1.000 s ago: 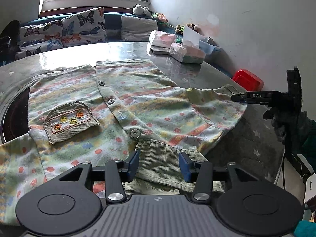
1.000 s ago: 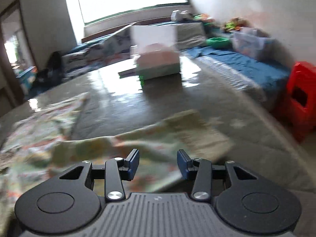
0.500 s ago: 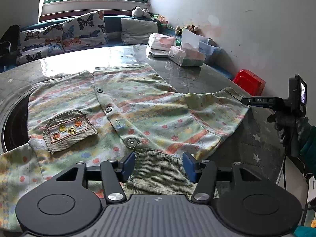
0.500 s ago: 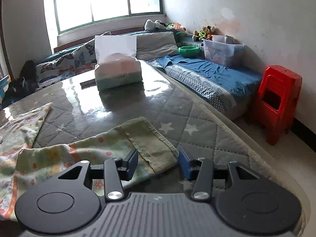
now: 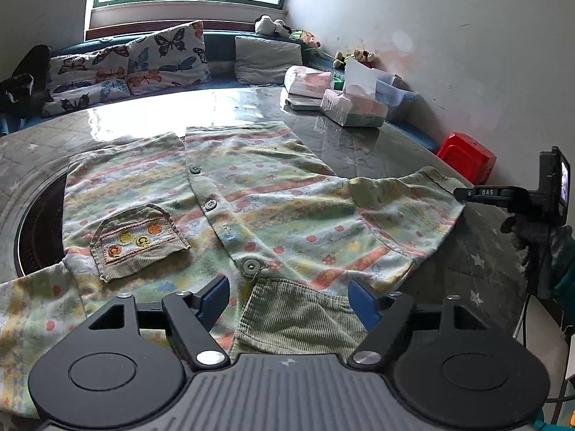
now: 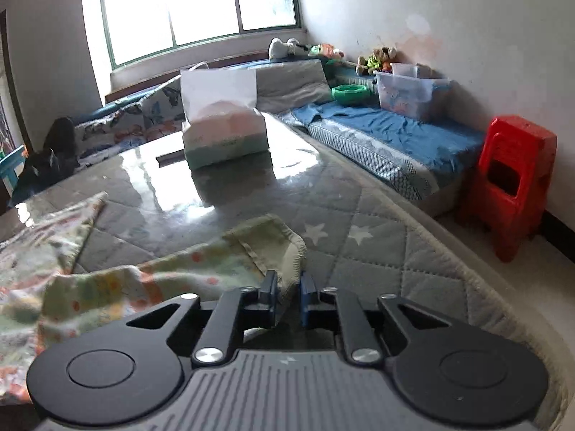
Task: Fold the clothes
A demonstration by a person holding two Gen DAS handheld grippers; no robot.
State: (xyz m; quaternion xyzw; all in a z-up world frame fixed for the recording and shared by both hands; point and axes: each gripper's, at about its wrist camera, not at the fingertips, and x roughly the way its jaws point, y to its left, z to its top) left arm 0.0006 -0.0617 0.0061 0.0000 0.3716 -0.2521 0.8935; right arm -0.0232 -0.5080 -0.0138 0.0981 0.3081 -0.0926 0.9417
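A child's striped cardigan point(image 5: 230, 212) lies buttoned and face up on the quilted table point(image 5: 359, 143), covered by a glossy clear sheet. At the far left a dark round opening point(image 5: 39, 230) in the table shows beside the garment's side edge, and the near left sleeve point(image 5: 25, 309) runs off toward the table's near rim. A corduroy pocket point(image 5: 136, 240) sits on the left front panel. The hem edge lies farthest from the camera, and beyond it the table top is bare up to the butterfly cushions point(image 5: 143, 61).

The left gripper point(image 5: 287, 298) hovers over the corduroy collar point(image 5: 298, 316), its jaws having just opened wide; the collar lies between them but the blue pads do not press it.

To the right, tissue packs point(image 5: 354, 106) stand near the table's far right edge, well apart from the cardigan, with open surface between. The right sleeve point(image 5: 406, 215) stretches toward the table's right rim, its cuff point(image 6: 276, 240) lifted slightly off the surface. The right gripper point(image 6: 288, 289), held in a dark-gloved hand point(image 5: 539, 240), has just closed its jaws and now pinches the cuff's edge. Past it the star-quilted border point(image 6: 395, 251) curves down, and beyond lies open floor with a red stool point(image 6: 514, 183) against the wall.
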